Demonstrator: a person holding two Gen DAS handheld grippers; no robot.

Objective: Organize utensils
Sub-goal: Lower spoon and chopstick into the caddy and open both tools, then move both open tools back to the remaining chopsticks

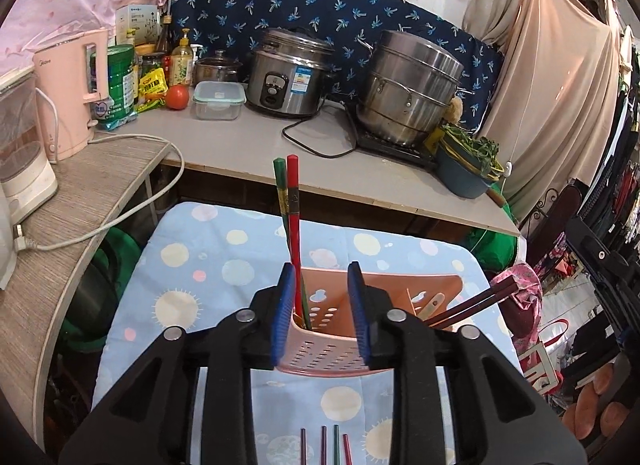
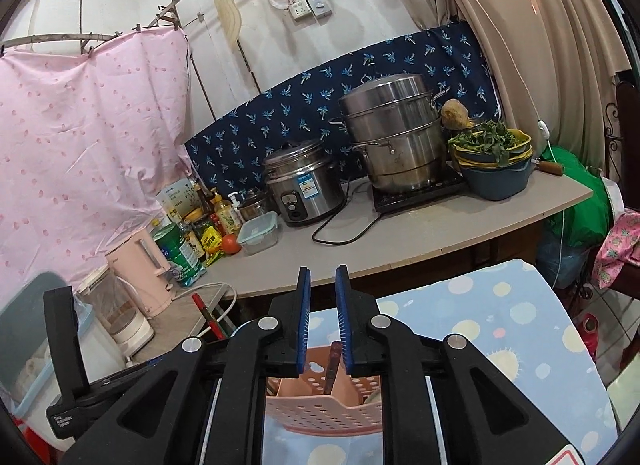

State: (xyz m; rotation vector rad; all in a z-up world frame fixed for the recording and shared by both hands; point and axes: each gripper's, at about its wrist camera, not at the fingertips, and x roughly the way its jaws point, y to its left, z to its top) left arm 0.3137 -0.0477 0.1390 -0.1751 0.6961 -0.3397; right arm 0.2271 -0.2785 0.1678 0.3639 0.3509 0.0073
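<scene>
A pink perforated utensil holder (image 1: pixel 332 341) stands on the dotted blue cloth (image 1: pixel 192 285). My left gripper (image 1: pixel 322 277) sits just above its left compartment, jaws apart. A red chopstick (image 1: pixel 294 221) and a green chopstick (image 1: pixel 282 201) stand in that compartment beside the left finger. Two dark red chopsticks (image 1: pixel 472 303) lean out of the right side. Several loose chopsticks (image 1: pixel 324 445) lie on the cloth below. In the right wrist view my right gripper (image 2: pixel 323 289) hovers above the holder (image 2: pixel 320 405), jaws narrowly apart and empty, over a dark chopstick (image 2: pixel 333 365) standing inside.
A grey counter (image 1: pixel 248 137) behind holds a rice cooker (image 1: pixel 288 73), steamer pot (image 1: pixel 408 89), clear container (image 1: pixel 218 99), tomato (image 1: pixel 177 97), bottles and a bowl of greens (image 1: pixel 468 161). A pink kettle (image 1: pixel 76 93) and cables sit on the left shelf.
</scene>
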